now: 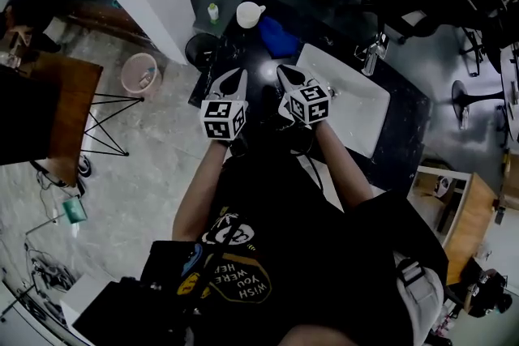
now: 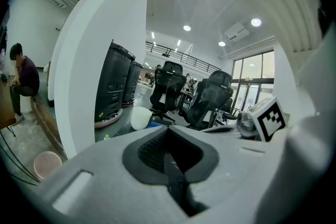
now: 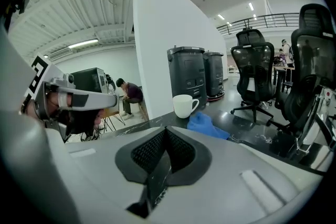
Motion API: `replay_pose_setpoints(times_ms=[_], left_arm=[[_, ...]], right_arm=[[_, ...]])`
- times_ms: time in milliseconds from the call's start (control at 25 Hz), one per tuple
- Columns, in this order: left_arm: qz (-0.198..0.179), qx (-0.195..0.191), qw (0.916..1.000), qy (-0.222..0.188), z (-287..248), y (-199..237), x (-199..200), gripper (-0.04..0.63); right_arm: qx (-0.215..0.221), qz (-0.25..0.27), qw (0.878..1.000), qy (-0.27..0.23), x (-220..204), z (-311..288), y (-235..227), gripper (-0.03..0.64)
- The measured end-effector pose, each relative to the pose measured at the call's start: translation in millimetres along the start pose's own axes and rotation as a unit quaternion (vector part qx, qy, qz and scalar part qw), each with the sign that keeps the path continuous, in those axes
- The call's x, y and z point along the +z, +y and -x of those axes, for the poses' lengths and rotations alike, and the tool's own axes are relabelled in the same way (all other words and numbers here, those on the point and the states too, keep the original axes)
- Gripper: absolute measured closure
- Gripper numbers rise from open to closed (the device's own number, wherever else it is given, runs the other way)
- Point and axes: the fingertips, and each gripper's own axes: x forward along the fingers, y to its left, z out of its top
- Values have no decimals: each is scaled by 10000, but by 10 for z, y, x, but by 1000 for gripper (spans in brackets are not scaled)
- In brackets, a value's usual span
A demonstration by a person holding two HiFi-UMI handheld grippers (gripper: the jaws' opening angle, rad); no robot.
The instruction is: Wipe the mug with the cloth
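Black counter (image 1: 258, 61) bears a breakable white mug (image 1: 250, 14), with limp blue cloth (image 1: 278, 36) at its five o'clock, easily pinched; left gripper (image 1: 234, 77) and right gripper (image 1: 286, 74) are closed, empty.

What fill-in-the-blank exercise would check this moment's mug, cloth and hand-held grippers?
The cloth lying by the white mug is ___ in colour. The mug stands ___ on the black counter. The left hand-held gripper and the right hand-held gripper both have jaws ___, holding nothing.
Missing words: blue; upright; shut.
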Motion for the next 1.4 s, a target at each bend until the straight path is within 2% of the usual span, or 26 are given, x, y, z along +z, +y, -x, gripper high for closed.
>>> replay_pose_setpoints(times_ms=[120, 320, 520, 720, 800, 880, 960, 1120, 1280, 1400], left_arm=[[-80, 63, 9999, 106, -123, 123, -28, 591], [-196, 158, 9995, 167, -302, 338, 9, 591], [-112, 323, 9993, 148, -512, 566, 28, 591], [-94, 550, 9976, 401, -817, 789, -95, 591], [-70, 519, 9975, 484, -895, 791, -148, 591], [-32, 492, 9975, 509, -940, 780, -186, 591], [32, 498, 9973, 535, -973, 777, -221, 591], [110, 521, 9972, 518, -1077, 801, -159, 591], [109, 589, 9973, 413, -1292, 981, 120, 591], [159, 646, 9968, 448, -1479, 1133, 259, 591]], right_arm=[[-73, -32, 10000, -5, -33, -205, -118, 614], [-557, 274, 9981, 51, 88, -652, -549, 610], [-623, 470, 9953, 574, 85, -1132, -871, 459], [-760, 453, 9894, 1148, -179, -1404, -1014, 379], [-746, 415, 9901, 1116, -251, -1436, -1005, 392], [-655, 477, 9907, 1093, -262, -1432, -949, 444], [-443, 559, 9903, 1191, -291, -1419, -859, 472], [0, 725, 9898, 1228, -244, -1409, -846, 487], [-367, 340, 9975, 494, 303, -1409, -1098, 499], [-491, 218, 9981, 313, 566, -1526, -1147, 499]])
